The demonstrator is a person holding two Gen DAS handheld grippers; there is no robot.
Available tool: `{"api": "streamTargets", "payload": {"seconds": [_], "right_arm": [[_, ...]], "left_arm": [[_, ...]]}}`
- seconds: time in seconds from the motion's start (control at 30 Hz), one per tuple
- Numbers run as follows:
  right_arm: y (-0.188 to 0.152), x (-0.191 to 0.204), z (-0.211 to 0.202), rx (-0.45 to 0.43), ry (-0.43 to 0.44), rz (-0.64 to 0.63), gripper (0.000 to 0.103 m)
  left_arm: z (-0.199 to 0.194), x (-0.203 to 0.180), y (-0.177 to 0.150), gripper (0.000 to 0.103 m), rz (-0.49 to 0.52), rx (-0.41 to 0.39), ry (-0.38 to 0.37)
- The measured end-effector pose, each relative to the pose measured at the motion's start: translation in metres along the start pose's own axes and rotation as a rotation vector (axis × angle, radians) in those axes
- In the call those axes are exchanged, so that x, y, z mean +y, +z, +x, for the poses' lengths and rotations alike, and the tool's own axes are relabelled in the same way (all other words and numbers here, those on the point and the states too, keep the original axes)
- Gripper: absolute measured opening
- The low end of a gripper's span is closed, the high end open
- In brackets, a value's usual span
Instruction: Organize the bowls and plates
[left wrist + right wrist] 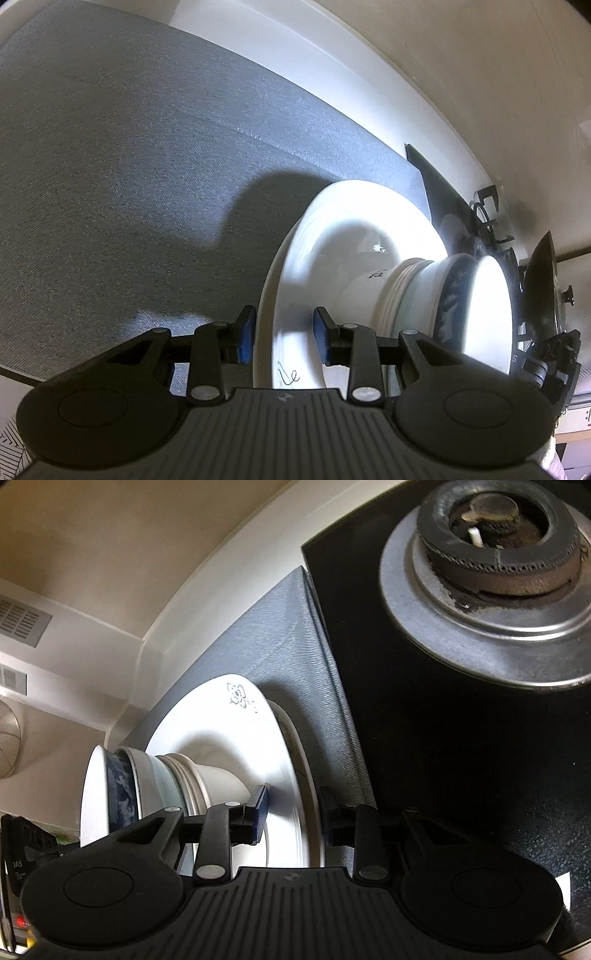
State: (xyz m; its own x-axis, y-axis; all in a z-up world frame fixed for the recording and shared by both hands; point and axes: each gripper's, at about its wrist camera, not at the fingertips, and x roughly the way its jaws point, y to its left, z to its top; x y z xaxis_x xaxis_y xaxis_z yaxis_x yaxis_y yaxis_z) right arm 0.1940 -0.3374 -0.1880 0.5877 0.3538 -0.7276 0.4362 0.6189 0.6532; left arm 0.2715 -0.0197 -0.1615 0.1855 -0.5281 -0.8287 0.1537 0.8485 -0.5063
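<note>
With both grippers, left [284, 334] and right [291, 814], open astride opposite rims of the white plates [284, 266] that carry stacked bowls [454, 295] on the grey mat [129, 166] beside the burner [495, 550], close evenly and lift level.

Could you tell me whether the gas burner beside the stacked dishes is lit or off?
Off: the round metal gas burner shows no flame, and nothing sits on it.
</note>
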Motion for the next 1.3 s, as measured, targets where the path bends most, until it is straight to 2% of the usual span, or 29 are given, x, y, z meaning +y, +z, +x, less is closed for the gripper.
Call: {"api": "streamTargets", "payload": {"seconds": [0.2, 0.3, 0.37, 0.43, 0.5, 0.53, 0.6, 0.7, 0.77, 0.8, 0.83, 0.9, 0.97, 1.0, 1.1, 1.2, 1.3], "right_arm": [[0.003, -0.005, 0.004, 0.01, 0.014, 0.028, 0.033], [0.003, -0.004, 0.003, 0.011, 0.008, 0.029, 0.034], [0.002, -0.002, 0.001, -0.003, -0.005, 0.029, 0.035], [0.002, 0.002, -0.006, -0.048, -0.017, 0.019, 0.035], [0.004, 0.011, -0.018, -0.107, -0.048, -0.019, 0.037], [0.004, 0.019, -0.025, -0.131, -0.069, -0.056, 0.039], [0.0, 0.036, -0.04, -0.187, -0.116, -0.132, 0.053], [-0.018, 0.066, -0.063, -0.29, -0.197, -0.238, 0.065], [-0.036, 0.085, -0.077, -0.365, -0.263, -0.292, 0.068], [-0.049, 0.095, -0.086, -0.406, -0.273, -0.324, 0.07], [-0.059, 0.101, -0.091, -0.426, -0.276, -0.344, 0.071], [-0.082, 0.113, -0.102, -0.454, -0.287, -0.367, 0.074], [-0.103, 0.119, -0.106, -0.454, -0.323, -0.365, 0.078], [-0.114, 0.122, -0.106, -0.447, -0.37, -0.36, 0.078], [-0.142, 0.129, -0.102, -0.406, -0.443, -0.359, 0.082], [-0.16, 0.131, -0.101, -0.373, -0.449, -0.371, 0.082], [-0.172, 0.135, -0.102, -0.357, -0.436, -0.428, 0.083]], "left_arm": [[0.003, -0.002, 0.003, 0.037, 0.001, 0.011, 0.001], [-0.003, -0.005, 0.003, 0.041, 0.032, 0.002, 0.002], [-0.012, -0.008, 0.002, 0.051, 0.062, -0.02, 0.001], [-0.025, -0.012, 0.002, 0.079, 0.091, -0.059, 0.032], [-0.04, -0.017, 0.0, 0.094, 0.136, -0.125, 0.079], [-0.047, -0.02, -0.002, 0.097, 0.157, -0.153, 0.096], [-0.06, -0.025, -0.005, 0.103, 0.199, -0.192, 0.125], [-0.076, -0.034, -0.013, 0.103, 0.272, -0.243, 0.196], [-0.081, -0.045, -0.022, 0.103, 0.366, -0.289, 0.322], [-0.083, -0.05, -0.027, 0.103, 0.426, -0.307, 0.352], [-0.085, -0.053, -0.032, 0.103, 0.474, -0.314, 0.35], [-0.091, -0.055, -0.042, 0.103, 0.505, -0.314, 0.342], [-0.096, -0.058, -0.052, 0.103, 0.512, -0.315, 0.346], [-0.098, -0.059, -0.057, 0.103, 0.51, -0.31, 0.352], [-0.102, -0.061, -0.072, 0.103, 0.476, -0.291, 0.37], [-0.105, -0.073, -0.092, 0.103, 0.492, -0.29, 0.381], [-0.11, -0.085, -0.116, 0.103, 0.497, -0.324, 0.392]]}}
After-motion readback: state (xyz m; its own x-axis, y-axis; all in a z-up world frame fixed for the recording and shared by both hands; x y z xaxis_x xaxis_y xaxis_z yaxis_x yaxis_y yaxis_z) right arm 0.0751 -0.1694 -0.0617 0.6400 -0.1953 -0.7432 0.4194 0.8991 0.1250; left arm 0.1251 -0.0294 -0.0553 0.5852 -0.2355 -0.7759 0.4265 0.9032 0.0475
